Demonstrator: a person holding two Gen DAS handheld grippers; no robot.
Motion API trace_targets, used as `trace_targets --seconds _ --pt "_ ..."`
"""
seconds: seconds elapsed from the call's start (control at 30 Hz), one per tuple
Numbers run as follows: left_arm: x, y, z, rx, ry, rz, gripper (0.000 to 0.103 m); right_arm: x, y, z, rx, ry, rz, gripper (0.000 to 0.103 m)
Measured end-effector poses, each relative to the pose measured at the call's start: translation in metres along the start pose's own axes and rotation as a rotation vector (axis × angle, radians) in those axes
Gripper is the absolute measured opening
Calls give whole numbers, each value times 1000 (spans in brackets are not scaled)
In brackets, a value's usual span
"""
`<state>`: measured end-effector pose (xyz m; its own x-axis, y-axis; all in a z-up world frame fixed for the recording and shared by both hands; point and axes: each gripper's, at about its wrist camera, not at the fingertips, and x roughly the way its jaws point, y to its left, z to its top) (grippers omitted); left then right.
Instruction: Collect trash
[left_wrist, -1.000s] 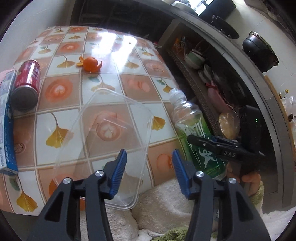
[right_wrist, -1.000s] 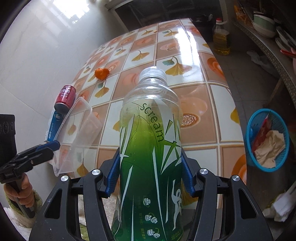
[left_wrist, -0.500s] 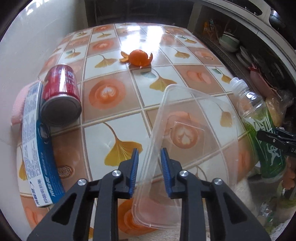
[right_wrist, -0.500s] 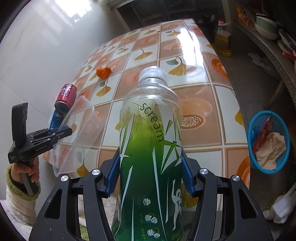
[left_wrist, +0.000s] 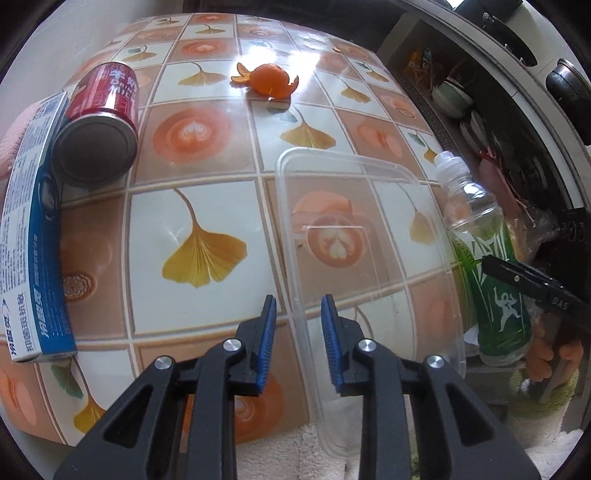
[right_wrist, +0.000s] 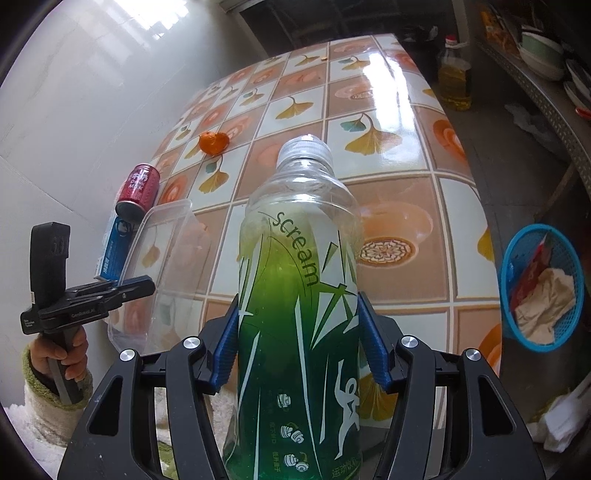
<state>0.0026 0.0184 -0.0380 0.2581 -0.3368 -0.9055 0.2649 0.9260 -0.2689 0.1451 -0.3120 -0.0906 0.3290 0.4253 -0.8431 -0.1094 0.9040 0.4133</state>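
Right now your right gripper (right_wrist: 299, 343) clamps the bottle (right_wrist: 299, 295) mid-body; it looks light, slick and squashy. Your left gripper (left_wrist: 298, 334), narrowly parted, straddles the near rim of the plastic lid (left_wrist: 369, 251), thin and floppy, so pinch that edge.

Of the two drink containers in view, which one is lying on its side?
The red can, lying beside the blue-and-white box. The green bottle stands upright in the right hand-held gripper.

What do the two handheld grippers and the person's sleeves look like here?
Both grippers, left gripper and right gripper, are black plastic with cut-out frames, silver screws and ribbed blue pads on the fingers. The left hand wears a green cuff on a fuzzy white sleeve.
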Motion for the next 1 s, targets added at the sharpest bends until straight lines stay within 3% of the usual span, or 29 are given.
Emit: trace_targets --seconds 0.07,0.27,1.0 --pt "1 -4 1 26 -21 23 24 1 1 2 -1 5 -7 57" --pt "0 -4 0 51 -55 59 7 5 1 8 11 28 2 58" --pt "-20 1 -5 -30 -184 -12 3 -9 3 2 55 -35 10 54"
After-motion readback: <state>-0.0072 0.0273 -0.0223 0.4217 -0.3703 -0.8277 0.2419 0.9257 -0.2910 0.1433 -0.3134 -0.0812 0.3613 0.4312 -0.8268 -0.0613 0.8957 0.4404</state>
